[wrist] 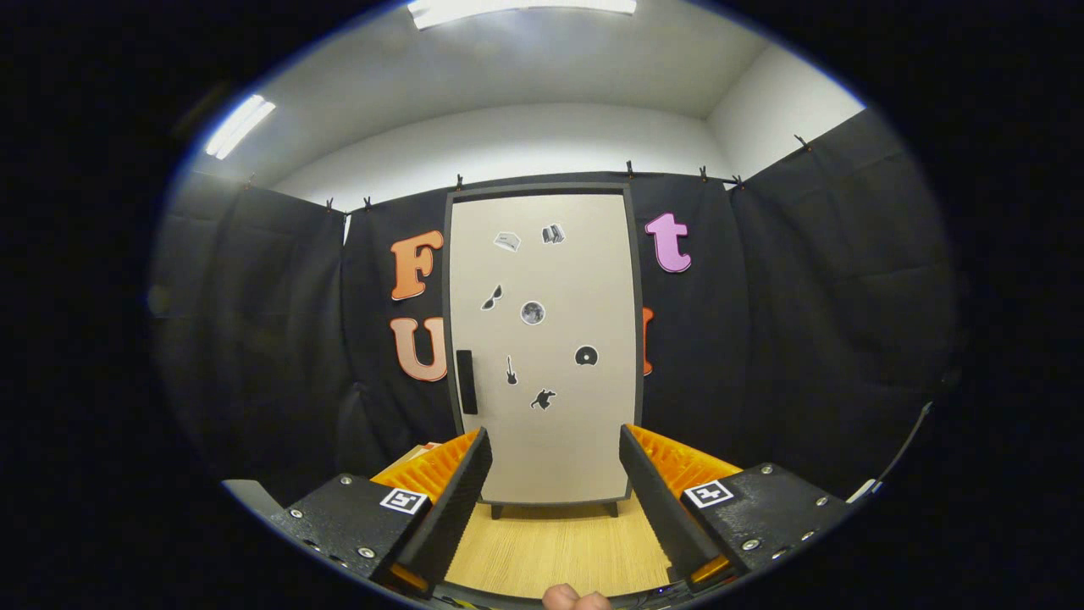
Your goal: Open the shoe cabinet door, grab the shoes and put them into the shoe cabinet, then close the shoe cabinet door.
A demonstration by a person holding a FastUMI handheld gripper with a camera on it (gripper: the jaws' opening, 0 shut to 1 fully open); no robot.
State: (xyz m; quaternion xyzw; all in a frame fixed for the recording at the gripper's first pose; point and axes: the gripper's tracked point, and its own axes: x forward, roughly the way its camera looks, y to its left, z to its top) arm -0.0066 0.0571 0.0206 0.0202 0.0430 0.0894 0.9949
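The hand-held gripper (552,445) is released, its fingers spread wide with nothing between them. Beyond them, standing on the wooden floor (555,546), is the shoe cabinet (542,347), its door shut. Opening seems the step in hand; the next move likely calls for reaching the dark handle (467,381) at the door's left edge.

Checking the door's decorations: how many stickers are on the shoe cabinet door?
7 on the door: two side by side near the top, two around the middle, three lower down nearer the handle. The gripper is open, holding nothing.
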